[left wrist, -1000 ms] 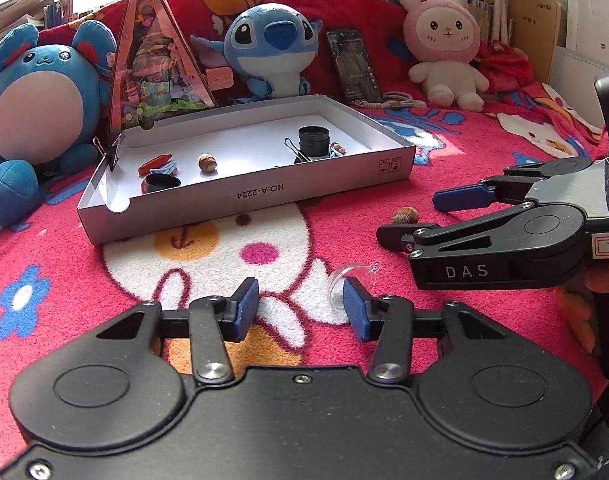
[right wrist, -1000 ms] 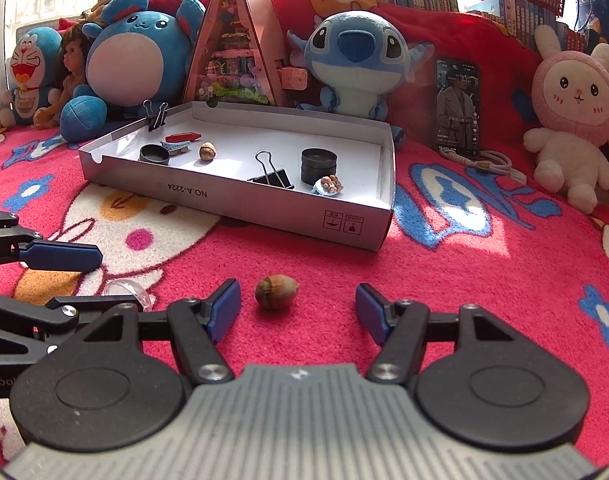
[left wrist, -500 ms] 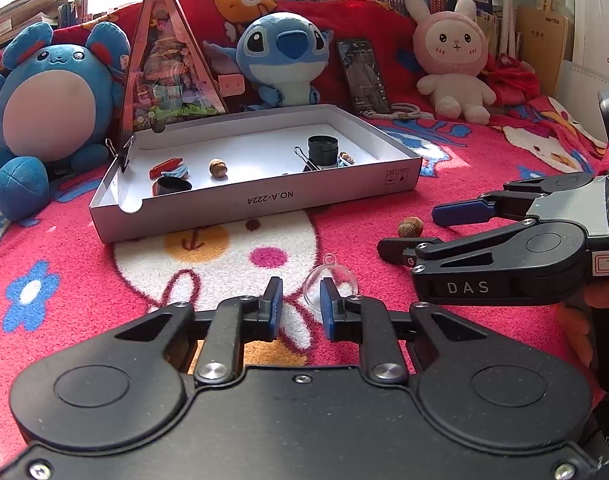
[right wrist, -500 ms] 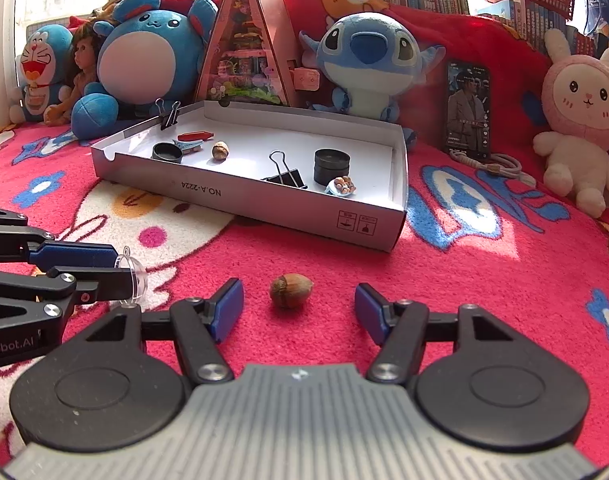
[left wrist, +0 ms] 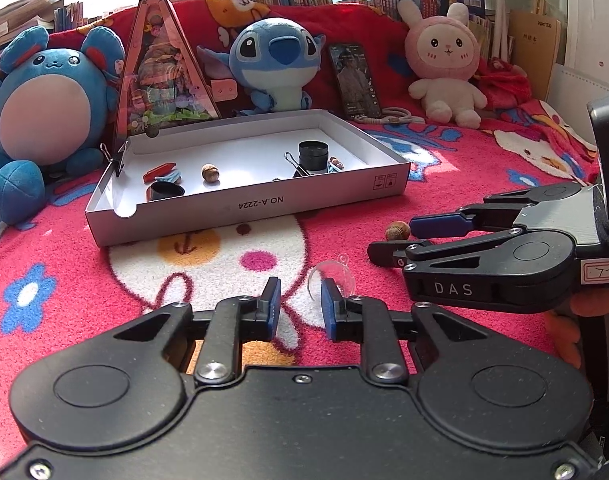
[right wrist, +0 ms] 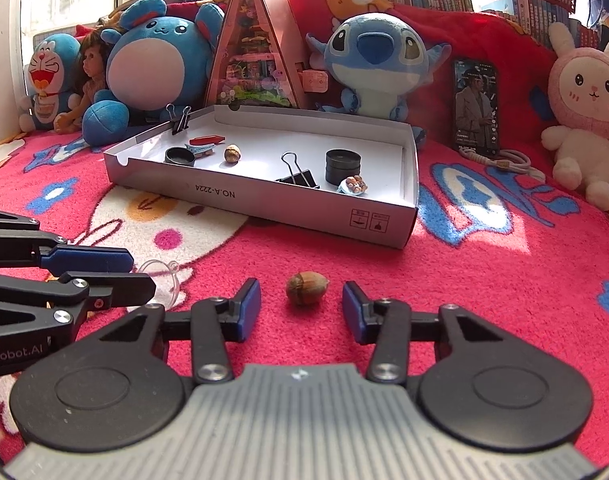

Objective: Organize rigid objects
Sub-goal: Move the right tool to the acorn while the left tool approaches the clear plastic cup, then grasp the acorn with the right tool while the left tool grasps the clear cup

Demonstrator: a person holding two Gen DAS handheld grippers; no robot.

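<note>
A clear plastic half-sphere (left wrist: 331, 280) lies on the red blanket just beyond and right of my left gripper (left wrist: 301, 305), whose jaws stand a little apart with nothing between them. It also shows in the right wrist view (right wrist: 160, 276). A brown hazelnut (right wrist: 306, 288) lies on the blanket between the wide-open jaws of my right gripper (right wrist: 301, 309), untouched; it also shows in the left wrist view (left wrist: 397, 230). The white cardboard tray (right wrist: 264, 204) holds a nut, binder clips, black caps and small trinkets.
Plush toys, a triangular display case (left wrist: 164, 68) and a phone (left wrist: 354, 80) line the back behind the tray. My right gripper's body (left wrist: 504, 256) reaches in from the right in the left wrist view. The red patterned blanket (right wrist: 504, 272) covers the whole surface.
My left gripper's jaws narrowed from wide open, then parted a little again; the clear half-sphere now sits just off the right fingertip. The right gripper stays open around the hazelnut.
</note>
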